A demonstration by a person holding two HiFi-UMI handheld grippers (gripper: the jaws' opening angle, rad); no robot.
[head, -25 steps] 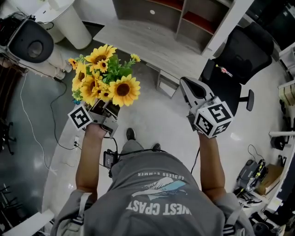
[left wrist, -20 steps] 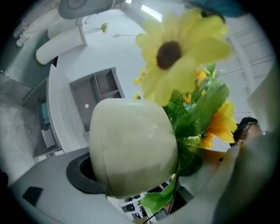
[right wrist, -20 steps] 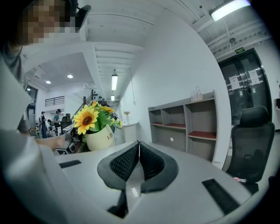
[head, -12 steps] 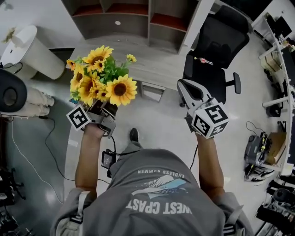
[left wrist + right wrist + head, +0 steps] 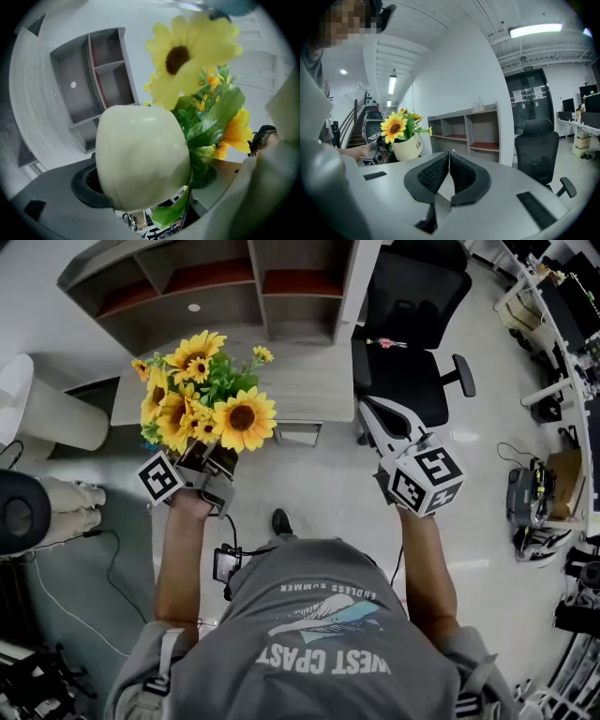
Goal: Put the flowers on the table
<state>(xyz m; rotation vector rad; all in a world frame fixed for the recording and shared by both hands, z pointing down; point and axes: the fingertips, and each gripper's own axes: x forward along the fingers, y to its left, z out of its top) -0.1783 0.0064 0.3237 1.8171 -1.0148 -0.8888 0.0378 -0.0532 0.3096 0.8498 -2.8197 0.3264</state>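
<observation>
Closer than a second ago, the table [image 5: 309,381] now lies just ahead, and the flowers [image 5: 211,395] overlap its left end. They are yellow sunflowers with green leaves in a cream pot [image 5: 140,154], pinched between the left gripper's [image 5: 208,465] jaws at the table's near-left corner. Off its near-right corner the right gripper [image 5: 449,161] hovers, jaws pressed together on nothing.

In the head view the table [image 5: 309,381] and the shelf [image 5: 225,287] have swung from a slant to lie level and straight ahead. The flowers [image 5: 208,399] now show over the table's left part, not over the floor. The chair [image 5: 408,324] has shifted up and left.
</observation>
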